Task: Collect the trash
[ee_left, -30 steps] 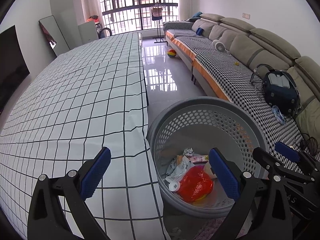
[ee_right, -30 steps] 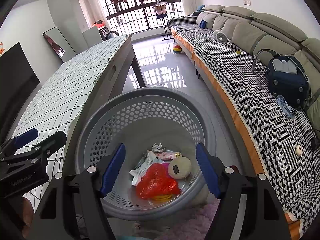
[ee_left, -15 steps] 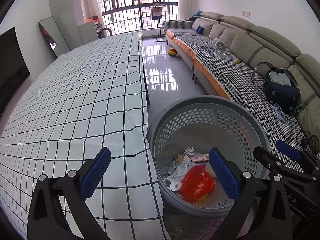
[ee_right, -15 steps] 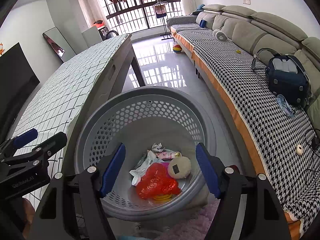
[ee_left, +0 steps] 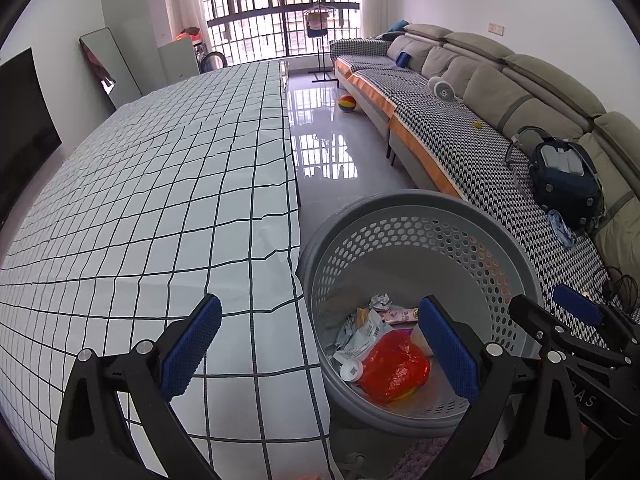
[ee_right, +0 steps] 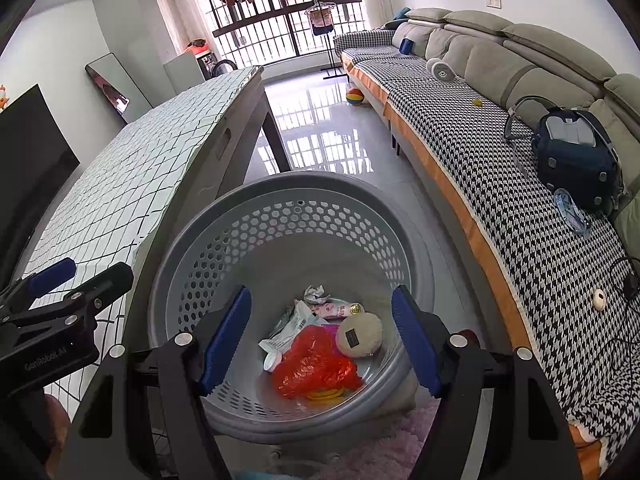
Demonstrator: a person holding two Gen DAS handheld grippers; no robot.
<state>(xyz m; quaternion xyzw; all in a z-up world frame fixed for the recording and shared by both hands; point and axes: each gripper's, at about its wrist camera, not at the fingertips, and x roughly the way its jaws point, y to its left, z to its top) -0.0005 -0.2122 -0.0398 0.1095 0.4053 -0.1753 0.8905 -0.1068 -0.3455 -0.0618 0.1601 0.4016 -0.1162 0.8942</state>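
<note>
A grey perforated basket (ee_right: 224, 216) stands on the floor beside the table; it also shows in the left wrist view (ee_left: 500, 236). Inside lie a red plastic bag (ee_right: 316, 364), white wrappers (ee_right: 292, 320), a crumpled paper ball (ee_right: 314, 292) and a round beige pouch (ee_right: 360, 334). My right gripper (ee_right: 322, 340) is open and empty above the basket. My left gripper (ee_left: 320, 344) is open and empty over the table edge, straddling the basket rim. The checked tablecloth (ee_left: 160, 200) carries no trash in view.
A long sofa with a houndstooth cover (ee_right: 500, 168) runs along the right, with a dark backpack (ee_right: 576, 160) and small items on it. A ball (ee_left: 347, 103) lies on the tiled floor. A mirror (ee_left: 106, 64) leans on the far left wall.
Both grippers have stayed open and empty; the left view has shifted very slightly toward the basket. The trash in the basket has not moved.
</note>
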